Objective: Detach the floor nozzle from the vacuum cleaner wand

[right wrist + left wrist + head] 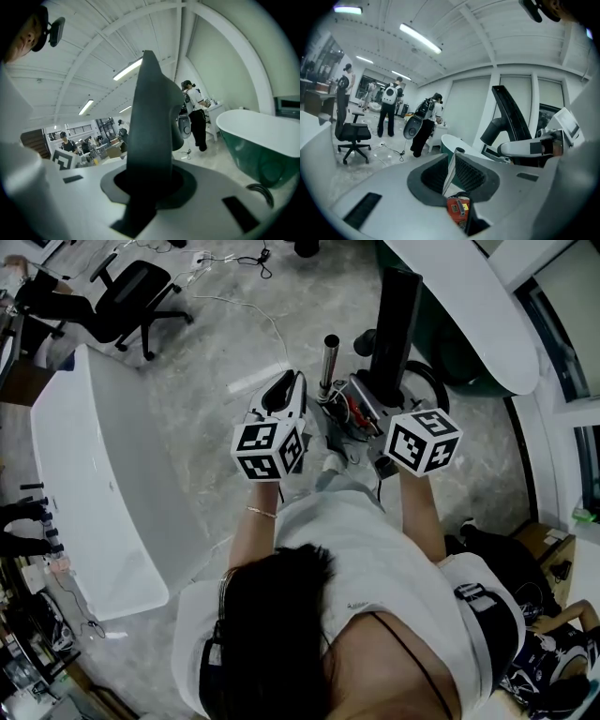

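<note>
Now the black floor nozzle stands up tall, near the silver wand. It looks hard, smooth and maybe slippery, so its thick neck seems the best place to hold. The right gripper squeezes it. The left gripper is nearly closed and empty.

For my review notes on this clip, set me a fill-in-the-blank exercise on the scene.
The ____ claw is shut on the vacuum's dark upright part.
In the head view, the metal wand tube shows just right of the ____ claw.
The bathtub is green outside and ____ inside.
Missing: right (the right claw); left (the left claw); white.
</note>
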